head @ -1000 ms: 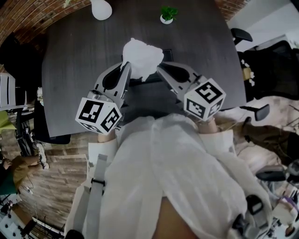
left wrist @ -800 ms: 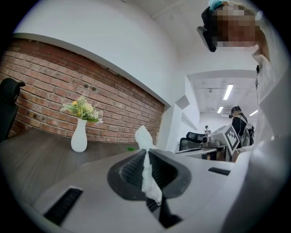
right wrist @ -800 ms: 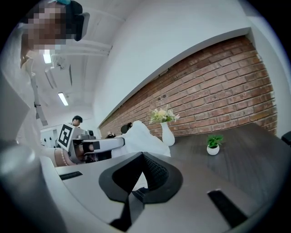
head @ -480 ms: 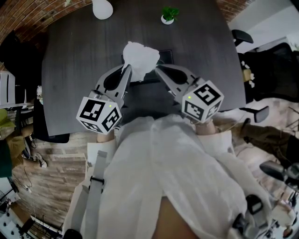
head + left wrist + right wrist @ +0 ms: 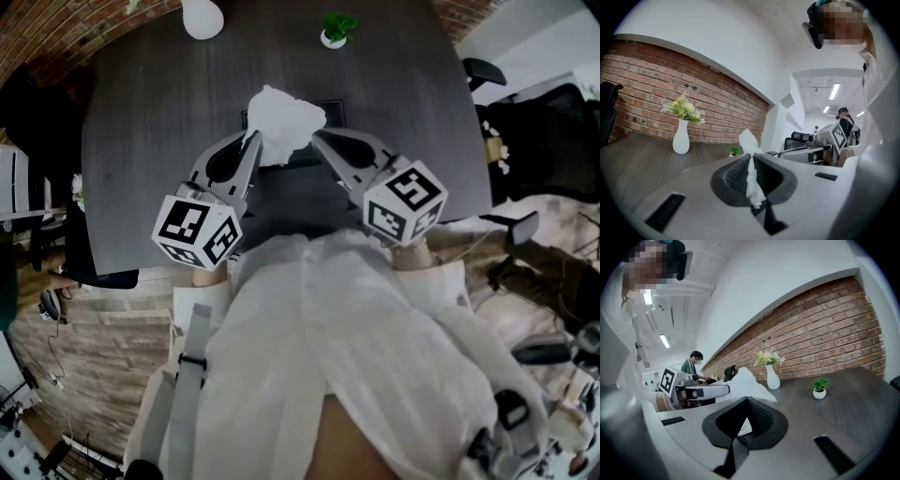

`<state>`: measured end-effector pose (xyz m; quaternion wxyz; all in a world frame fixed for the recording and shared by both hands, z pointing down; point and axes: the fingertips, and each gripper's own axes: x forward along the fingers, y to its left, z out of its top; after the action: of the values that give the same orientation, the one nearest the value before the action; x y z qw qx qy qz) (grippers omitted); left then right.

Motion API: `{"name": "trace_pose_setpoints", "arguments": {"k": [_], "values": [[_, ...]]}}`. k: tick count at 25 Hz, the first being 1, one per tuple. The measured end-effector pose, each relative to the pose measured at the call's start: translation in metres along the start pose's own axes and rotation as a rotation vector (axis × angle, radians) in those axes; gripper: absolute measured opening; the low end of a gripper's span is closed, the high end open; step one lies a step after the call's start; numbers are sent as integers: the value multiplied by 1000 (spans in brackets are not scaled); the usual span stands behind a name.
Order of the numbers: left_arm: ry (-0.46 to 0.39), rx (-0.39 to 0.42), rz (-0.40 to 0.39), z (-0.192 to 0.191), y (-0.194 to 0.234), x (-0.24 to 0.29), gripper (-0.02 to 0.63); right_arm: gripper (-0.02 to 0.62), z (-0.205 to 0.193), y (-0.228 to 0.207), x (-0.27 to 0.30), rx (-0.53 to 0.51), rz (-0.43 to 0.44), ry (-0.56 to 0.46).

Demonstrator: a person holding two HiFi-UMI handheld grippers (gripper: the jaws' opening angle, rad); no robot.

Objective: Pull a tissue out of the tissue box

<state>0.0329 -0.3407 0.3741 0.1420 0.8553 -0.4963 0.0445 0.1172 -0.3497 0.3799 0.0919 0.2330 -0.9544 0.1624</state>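
your right gripper (image 5: 317,139) has just closed on the right edge of the tissue (image 5: 284,120), and your left gripper (image 5: 251,139) pinches the left edge. the tissue stands over the tissue box (image 5: 330,111) at the table's middle, ready to lift free.

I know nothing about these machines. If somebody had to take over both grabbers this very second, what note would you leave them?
Left gripper: shut on the tissue.
Right gripper: shut, its tip right beside the tissue; I cannot tell whether it pinches an edge.
Things: the tissue is bunched up above the dark tissue box on the table.
Done: tissue gripped and held up over the box.
Left: draw it fully clear; its lower end is hidden, so check that first.
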Motion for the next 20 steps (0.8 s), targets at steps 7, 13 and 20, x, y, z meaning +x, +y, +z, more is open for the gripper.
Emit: {"name": "trace_pose_setpoints", "arguments": {"k": [7, 13, 20], "values": [[4, -20, -8, -3, 0, 1, 9, 3, -5, 0, 0, 33, -10, 12], [7, -29, -14, -6, 1, 0, 9, 3, -6, -2, 1, 41, -21, 18], [2, -44, -11, -8, 3, 1, 9, 3, -6, -8, -1, 50, -39, 18]]}}
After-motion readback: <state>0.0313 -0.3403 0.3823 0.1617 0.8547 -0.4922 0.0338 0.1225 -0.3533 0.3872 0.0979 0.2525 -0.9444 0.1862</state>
